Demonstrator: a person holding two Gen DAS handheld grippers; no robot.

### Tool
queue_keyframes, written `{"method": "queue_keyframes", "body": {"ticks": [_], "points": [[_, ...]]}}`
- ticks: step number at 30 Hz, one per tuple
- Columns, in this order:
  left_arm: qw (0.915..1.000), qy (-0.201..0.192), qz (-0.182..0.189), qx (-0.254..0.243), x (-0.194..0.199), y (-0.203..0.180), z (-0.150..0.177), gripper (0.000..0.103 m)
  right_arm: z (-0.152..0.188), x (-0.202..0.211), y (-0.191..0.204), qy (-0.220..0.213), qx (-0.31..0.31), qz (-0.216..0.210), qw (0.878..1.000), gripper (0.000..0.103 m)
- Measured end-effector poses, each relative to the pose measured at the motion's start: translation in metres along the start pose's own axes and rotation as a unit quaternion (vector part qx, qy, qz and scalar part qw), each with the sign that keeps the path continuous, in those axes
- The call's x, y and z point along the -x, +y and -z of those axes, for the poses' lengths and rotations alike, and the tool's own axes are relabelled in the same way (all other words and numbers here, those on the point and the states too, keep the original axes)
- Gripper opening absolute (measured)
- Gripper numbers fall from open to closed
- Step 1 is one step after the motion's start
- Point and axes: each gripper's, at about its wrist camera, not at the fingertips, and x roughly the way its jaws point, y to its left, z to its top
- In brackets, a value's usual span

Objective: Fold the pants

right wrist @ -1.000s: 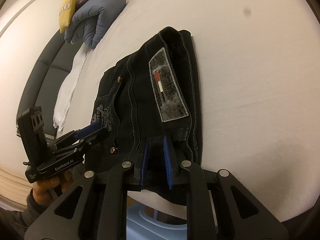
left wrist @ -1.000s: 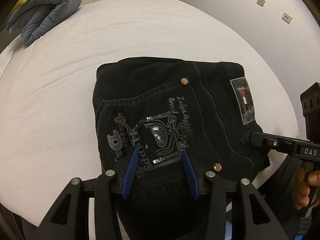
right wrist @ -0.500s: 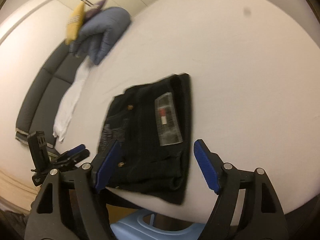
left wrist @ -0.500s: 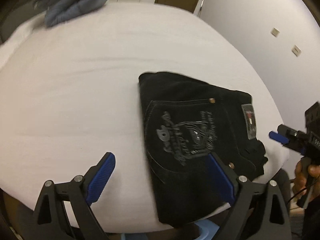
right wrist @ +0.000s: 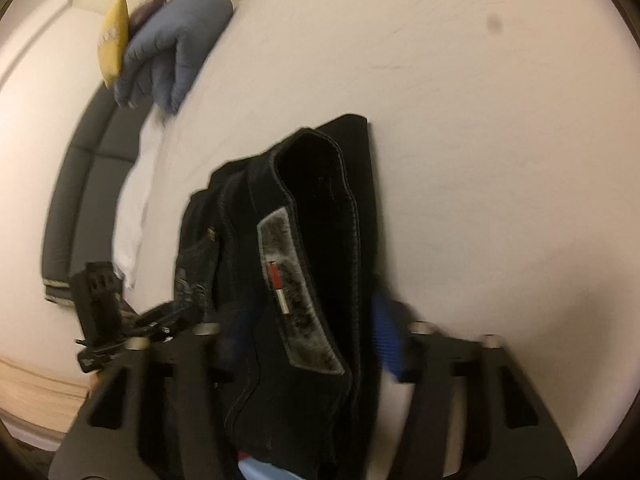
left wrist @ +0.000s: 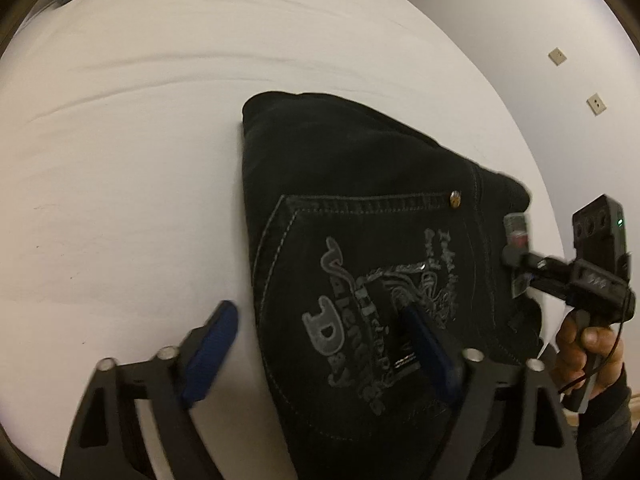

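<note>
Black jeans lie folded into a compact stack on the white bed, back pocket with grey lettering facing up. My left gripper is open, its jaws straddling the stack's near left edge. My right gripper is open too, its blue pads on either side of the waistband end with the grey label. The right gripper also shows in the left wrist view at the label side. The jeans also show in the right wrist view.
A blue-grey folded duvet and a yellow pillow lie at the far end of the bed. A dark headboard runs along the left. A wall with sockets stands to the right.
Both grippers were shut on the jeans' near edge a second ago, then opened and pulled back. Now both are close in again, open, around the stack's edges.
</note>
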Motion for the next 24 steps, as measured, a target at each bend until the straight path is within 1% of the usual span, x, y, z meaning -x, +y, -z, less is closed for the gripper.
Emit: {"method": "queue_keyframes", "body": {"ticks": [1,2,3,4,5,6,8,9,12,15,17,19,20,21,24], "points": [[0.9999,0.002,0.014,0.004,0.0,0.0,-0.002,0.058,0.0,-0.002,0.001,0.0,0.003,0.002,1.0,0.031],[0.9998,0.004,0.016,0.008,-0.001,0.0,-0.004,0.051,-0.001,-0.003,0.003,0.0,0.008,0.008,1.0,0.027],[0.9999,0.006,0.008,0.002,-0.001,-0.003,-0.006,0.041,0.0,-0.004,0.007,-0.001,0.015,0.012,1.0,0.025],[1.0,0.006,0.001,-0.007,-0.001,-0.007,-0.007,0.038,0.002,-0.002,0.013,-0.006,0.026,0.017,1.0,0.02],[0.9998,0.003,-0.005,-0.017,0.001,-0.011,-0.007,0.032,0.002,0.0,0.02,-0.011,0.035,0.022,0.999,0.018],[0.9996,0.001,-0.011,-0.025,0.002,-0.016,-0.007,0.027,0.003,0.004,0.028,-0.017,0.046,0.026,0.998,0.017],[0.9992,-0.006,-0.019,-0.035,0.008,-0.022,-0.008,0.022,0.003,0.014,0.045,-0.029,0.067,0.026,0.997,0.015],[0.9993,-0.011,-0.013,-0.033,0.013,-0.024,-0.01,0.021,0.001,0.02,0.055,-0.037,0.077,0.023,0.996,0.015],[0.9986,-0.035,-0.004,-0.038,0.035,-0.032,-0.02,0.02,-0.007,0.039,0.074,-0.054,0.099,0.013,0.994,0.015],[0.996,-0.074,-0.006,-0.05,0.06,-0.04,-0.047,0.02,-0.031,0.058,0.088,-0.076,0.106,-0.008,0.991,0.015],[0.9944,-0.089,-0.005,-0.056,0.068,-0.042,-0.068,0.02,-0.055,0.065,0.093,-0.088,0.111,-0.012,0.99,0.015],[0.9932,-0.099,-0.007,-0.061,0.067,-0.041,-0.091,0.02,-0.078,0.064,0.092,-0.091,0.107,-0.013,0.99,0.015],[0.9926,-0.102,-0.014,-0.064,0.063,-0.041,-0.102,0.02,-0.089,0.062,0.09,-0.088,0.102,-0.016,0.991,0.015],[0.9925,-0.102,-0.018,-0.064,0.059,-0.041,-0.108,0.02,-0.104,0.055,0.085,-0.084,0.095,-0.016,0.992,0.015],[0.9934,-0.096,-0.02,-0.06,0.039,-0.034,-0.127,0.02,-0.131,0.038,0.071,-0.079,0.085,-0.004,0.993,0.015]]}}
